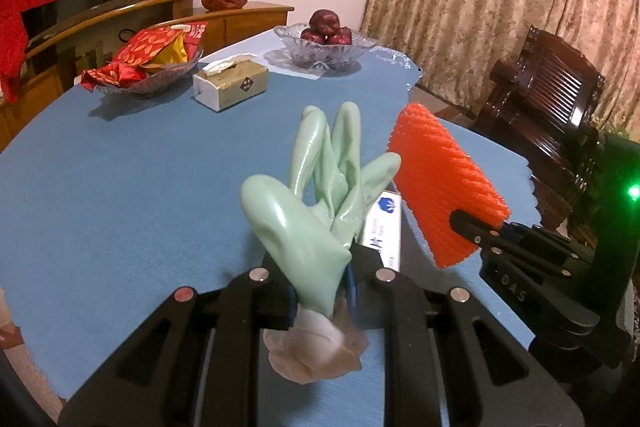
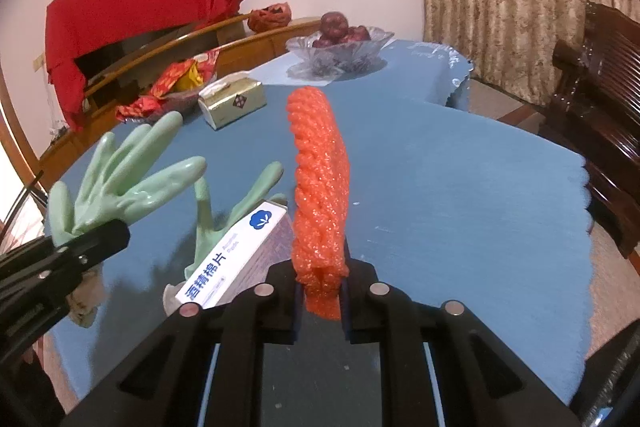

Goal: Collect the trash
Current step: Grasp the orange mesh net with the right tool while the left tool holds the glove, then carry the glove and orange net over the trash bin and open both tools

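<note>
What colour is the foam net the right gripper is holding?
Bright orange foam net, with a ribbed mesh texture; it shows best in the right wrist view.

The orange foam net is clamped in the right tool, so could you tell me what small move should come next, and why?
Probably lift the right tool a little: it is shut on the orange foam net, and the white box and a second green glove lie close beside it on the blue tablecloth.

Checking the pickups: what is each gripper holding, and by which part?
Left gripper pinches the green rubber glove near its cuff. Right gripper clamps the orange foam net sleeve at its lower end.
</note>
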